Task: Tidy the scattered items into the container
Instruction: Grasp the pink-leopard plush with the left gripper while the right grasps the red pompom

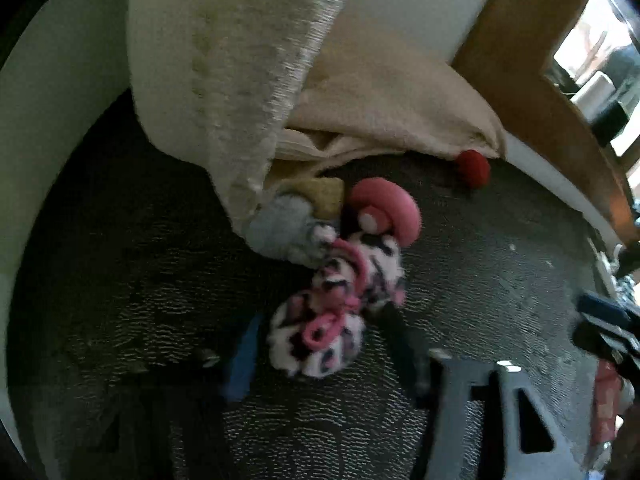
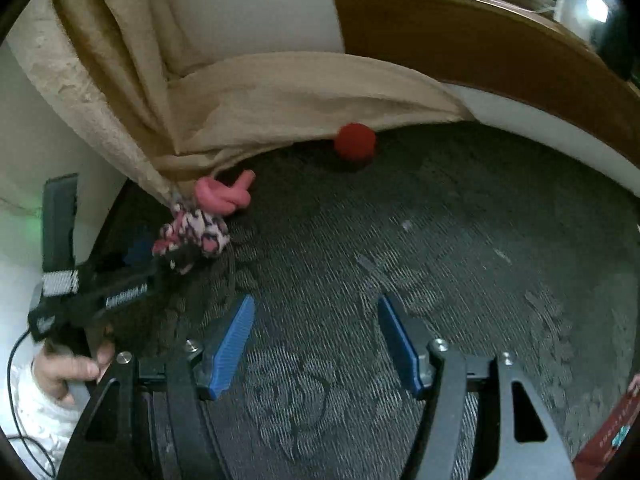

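Jaws: left gripper [image 1: 320, 344] clamped on the plush toy [image 1: 340, 300], pink-white-black patterned, knotted with pink cord; right gripper [image 2: 316, 344] apart, over carpet [image 2: 440, 260].

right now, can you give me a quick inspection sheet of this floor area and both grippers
Surface: dark patterned carpet, small pale specks on it.
Job's things: pink, white and black fleece toy with a pink knotted end, held off the carpet; red ball lying at the curtain hem, untouched. No container identifiable.
Clutter: grey fuzzy item and tan item beside the curtain, blurred; red printed item at the frame edge.
Grippers: left gripper closed on the fleece toy; right gripper open, empty, above bare carpet.
Cables: one thin black cable near the person's hand.
Surroundings: beige curtain, white wall, wooden trim.
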Demonstrator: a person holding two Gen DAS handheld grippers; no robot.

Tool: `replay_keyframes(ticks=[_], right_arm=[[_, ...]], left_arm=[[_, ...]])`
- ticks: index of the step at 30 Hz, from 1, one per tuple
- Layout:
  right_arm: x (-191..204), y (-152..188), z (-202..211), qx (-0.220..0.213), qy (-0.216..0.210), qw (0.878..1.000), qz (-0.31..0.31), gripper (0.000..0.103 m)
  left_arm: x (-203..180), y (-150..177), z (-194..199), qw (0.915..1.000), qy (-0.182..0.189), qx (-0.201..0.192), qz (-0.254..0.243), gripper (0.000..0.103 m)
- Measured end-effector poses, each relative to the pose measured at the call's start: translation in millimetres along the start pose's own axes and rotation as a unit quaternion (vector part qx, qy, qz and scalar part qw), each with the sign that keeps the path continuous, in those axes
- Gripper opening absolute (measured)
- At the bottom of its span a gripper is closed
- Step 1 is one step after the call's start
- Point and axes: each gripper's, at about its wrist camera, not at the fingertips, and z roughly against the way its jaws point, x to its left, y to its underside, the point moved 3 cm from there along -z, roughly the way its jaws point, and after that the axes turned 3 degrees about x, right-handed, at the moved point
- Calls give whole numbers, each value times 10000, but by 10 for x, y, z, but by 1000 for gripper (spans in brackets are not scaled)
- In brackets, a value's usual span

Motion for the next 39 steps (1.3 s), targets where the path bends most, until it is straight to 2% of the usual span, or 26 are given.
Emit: replay_keyframes(ticks=[1,2,7,10,18,19,22,23,26,33,39], right_arm=[[3,-56,-48,-7,-8,10000,8,68],[-1,-124,-102,-16,-5,10000,1,68],[-84,-495,-328,-83,-45,9998,-154,68],[-130,-703,-423,-205,75,9997,-148,68],[-303,-1072,-746,-172,269,9992,-235,68],[-321,-1107,-783,-155,279,9992,-242,66],[-372,-1205,-892,-100,304,9991,-261,49],[-375,-1209,-907,-57,276,9993,-263,40],[-375,-1190,-881,-33,241,9994,-258,35],[-258,-909,-408,-228,116,9996,-79,34],[-215,-338,82,-268,-111,9993,-238,34]], left_arm=[[-6,6,21,10000,13,-11,13,45],[-12,12,42,10000,26,-22,26,35],[-41,41,148,9999,90,-76,92,34],[-59,59,211,9998,128,-109,132,34],[-139,128,346,9994,240,-162,210,34],[-154,145,359,9993,254,-150,221,34],[-205,185,366,9992,295,-98,246,34],[-219,197,367,9992,299,-88,252,34],[-244,228,392,9991,308,-75,275,34],[-249,383,615,9993,238,-82,291,34],[-479,545,794,9994,297,-79,138,34]])
